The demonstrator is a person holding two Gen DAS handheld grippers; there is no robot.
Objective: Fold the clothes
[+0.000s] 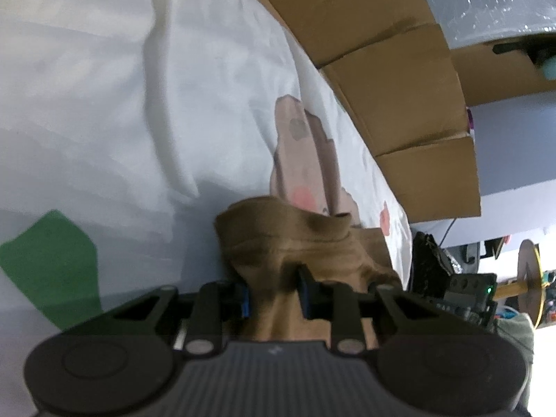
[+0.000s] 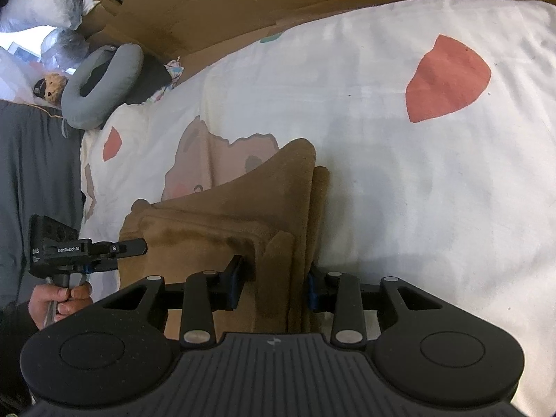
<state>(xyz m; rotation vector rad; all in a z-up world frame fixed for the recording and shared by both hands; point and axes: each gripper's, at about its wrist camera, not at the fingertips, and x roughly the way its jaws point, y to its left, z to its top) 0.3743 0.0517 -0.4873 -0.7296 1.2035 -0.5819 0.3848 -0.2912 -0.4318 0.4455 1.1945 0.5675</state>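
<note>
A brown fleece garment (image 2: 222,222), folded into several layers, lies on a white bedsheet (image 2: 382,173) printed with a cartoon bear and red patches. My right gripper (image 2: 274,271) is shut on the stacked layers at its near right edge, a pad pressing on either side. In the left wrist view the same brown garment (image 1: 295,239) is bunched up between the blue pads of my left gripper (image 1: 272,278), which is shut on it. From the right wrist view the left gripper (image 2: 137,247) shows side-on at the garment's left edge, held by a hand (image 2: 66,299).
Cardboard boxes (image 1: 399,104) run along the far edge of the bed, seen again as cardboard (image 2: 243,0) in the right wrist view. A grey neck pillow (image 2: 100,83) lies at the bed's far left corner. A green printed patch (image 1: 52,260) marks the sheet (image 1: 104,104).
</note>
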